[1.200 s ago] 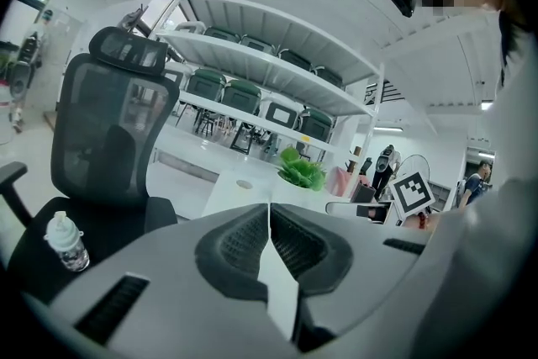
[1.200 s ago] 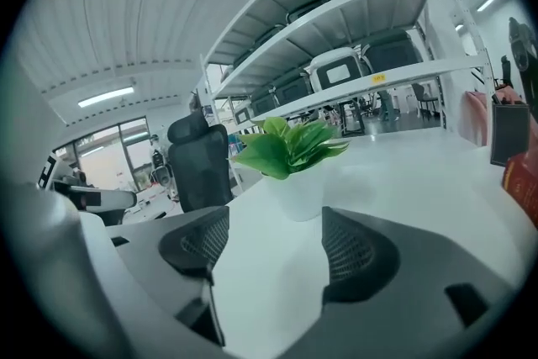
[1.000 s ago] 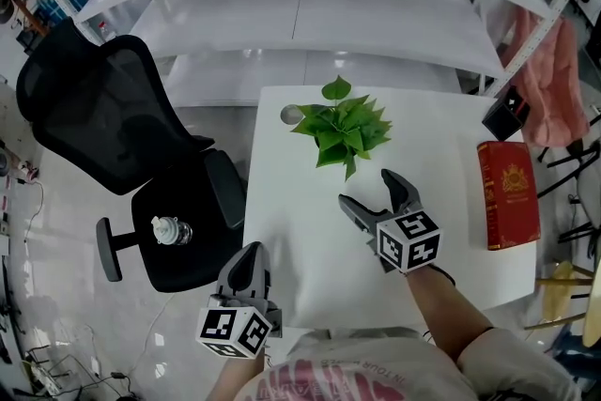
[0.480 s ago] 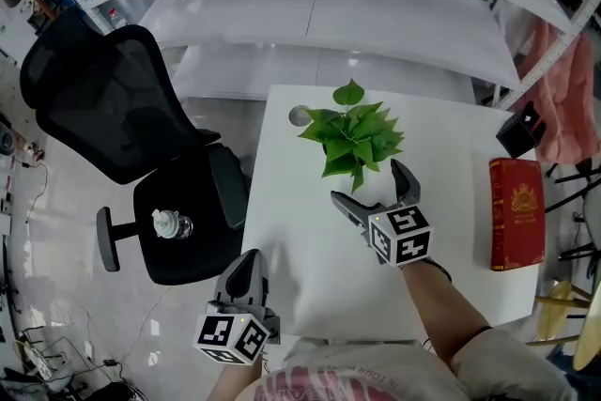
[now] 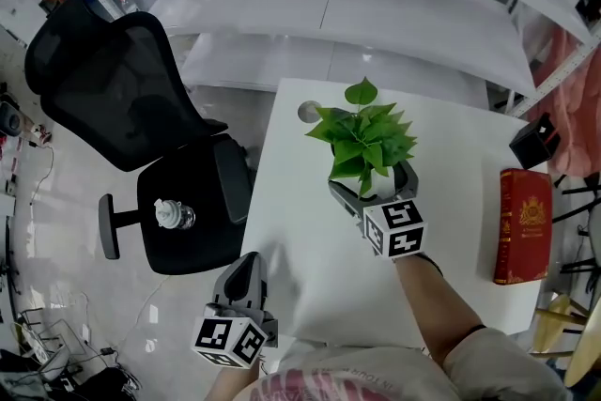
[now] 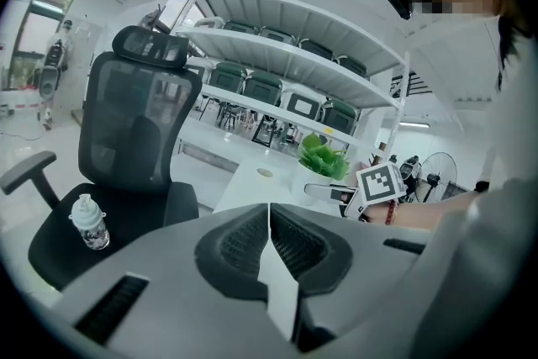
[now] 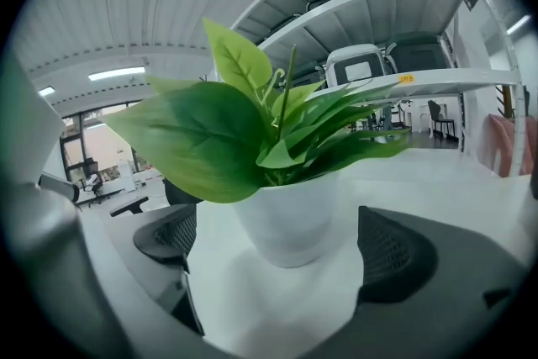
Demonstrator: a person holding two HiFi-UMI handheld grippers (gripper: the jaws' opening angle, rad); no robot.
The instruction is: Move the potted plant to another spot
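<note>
The potted plant (image 5: 362, 134), green leaves in a small white pot (image 7: 290, 214), stands on the white table (image 5: 300, 230) toward its far side. My right gripper (image 5: 371, 180) is open and its jaws have just been opening. The two fingers reach in on either side of the pot's near half. In the right gripper view the dark pads (image 7: 391, 256) stand apart from the pot wall. Leaves hide the pot in the head view. My left gripper (image 5: 246, 266) hangs shut and empty off the table's near left corner, and the plant (image 6: 324, 157) lies far ahead of it.
A black office chair (image 5: 113, 89) stands left of the table with a water bottle (image 5: 169, 213) on its seat. A red book (image 5: 524, 223) and a black box (image 5: 535, 141) lie at the table's right edge. A round cable hole (image 5: 308, 112) sits left of the plant. White shelves run behind.
My right gripper has moved forward across the table to the plant, its jaws spreading wider, and the fingers now flank the pot. The left gripper has stayed put.
</note>
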